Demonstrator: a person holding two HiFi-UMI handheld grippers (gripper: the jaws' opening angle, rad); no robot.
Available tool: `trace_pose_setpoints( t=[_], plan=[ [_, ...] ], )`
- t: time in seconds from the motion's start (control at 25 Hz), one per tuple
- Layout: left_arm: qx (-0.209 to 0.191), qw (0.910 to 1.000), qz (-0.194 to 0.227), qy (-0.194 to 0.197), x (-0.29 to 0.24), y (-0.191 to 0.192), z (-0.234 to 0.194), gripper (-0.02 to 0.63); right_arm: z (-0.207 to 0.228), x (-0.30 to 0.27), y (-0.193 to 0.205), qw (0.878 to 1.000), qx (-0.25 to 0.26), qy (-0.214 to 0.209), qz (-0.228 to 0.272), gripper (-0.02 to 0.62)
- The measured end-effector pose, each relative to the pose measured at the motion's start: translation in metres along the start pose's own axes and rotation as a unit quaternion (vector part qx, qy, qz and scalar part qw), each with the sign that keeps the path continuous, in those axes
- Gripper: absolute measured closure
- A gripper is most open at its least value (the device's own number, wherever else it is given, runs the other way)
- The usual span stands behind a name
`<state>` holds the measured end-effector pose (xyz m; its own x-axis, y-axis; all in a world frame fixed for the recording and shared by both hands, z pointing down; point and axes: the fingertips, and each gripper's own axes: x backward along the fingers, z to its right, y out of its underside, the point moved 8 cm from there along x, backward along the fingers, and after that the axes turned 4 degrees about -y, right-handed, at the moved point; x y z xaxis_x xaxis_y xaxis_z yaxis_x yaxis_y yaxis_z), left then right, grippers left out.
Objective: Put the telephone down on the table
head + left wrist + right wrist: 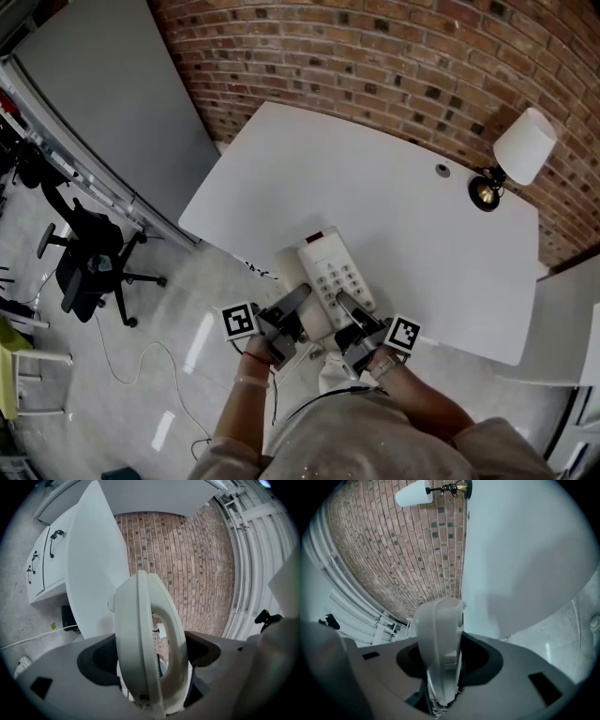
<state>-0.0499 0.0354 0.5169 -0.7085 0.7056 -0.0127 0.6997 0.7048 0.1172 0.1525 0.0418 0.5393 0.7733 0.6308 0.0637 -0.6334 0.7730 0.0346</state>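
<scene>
A white desk telephone (pixel 335 273) with a keypad and a small red light is held over the near edge of the white table (pixel 309 169). My left gripper (pixel 298 302) is shut on its left side and my right gripper (pixel 345 306) on its right side. In the left gripper view the telephone (pixel 146 639) stands edge-on, clamped in the left gripper (pixel 151 670), handset side to the right. In the right gripper view the telephone (pixel 439 634) fills the right gripper (pixel 440 670) the same way. Whether it touches the table cannot be told.
A lamp with a white shade (pixel 523 146) and brass base (pixel 485 192) stands at the table's far right, near a cable hole (pixel 442 171). A brick wall (pixel 394 56) lies behind. A black office chair (pixel 89 261) and a floor cable (pixel 141 361) are left; a white cabinet (pixel 567 319) is right.
</scene>
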Motion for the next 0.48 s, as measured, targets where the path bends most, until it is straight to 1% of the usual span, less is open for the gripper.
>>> trace_pose_setpoints(
  t=[0.24,0.48],
  plan=[
    [0.012,0.9999,0.0,-0.006,-0.015,-0.009,-0.011,0.181,0.01,-0.009,-0.015,1.0,-0.008,0.011,-0.001,0.434],
    [0.024,0.9995,0.005,-0.017,-0.016,-0.018,-0.021,0.181,0.017,-0.02,-0.019,1.0,-0.017,0.023,-0.007,0.434]
  ],
)
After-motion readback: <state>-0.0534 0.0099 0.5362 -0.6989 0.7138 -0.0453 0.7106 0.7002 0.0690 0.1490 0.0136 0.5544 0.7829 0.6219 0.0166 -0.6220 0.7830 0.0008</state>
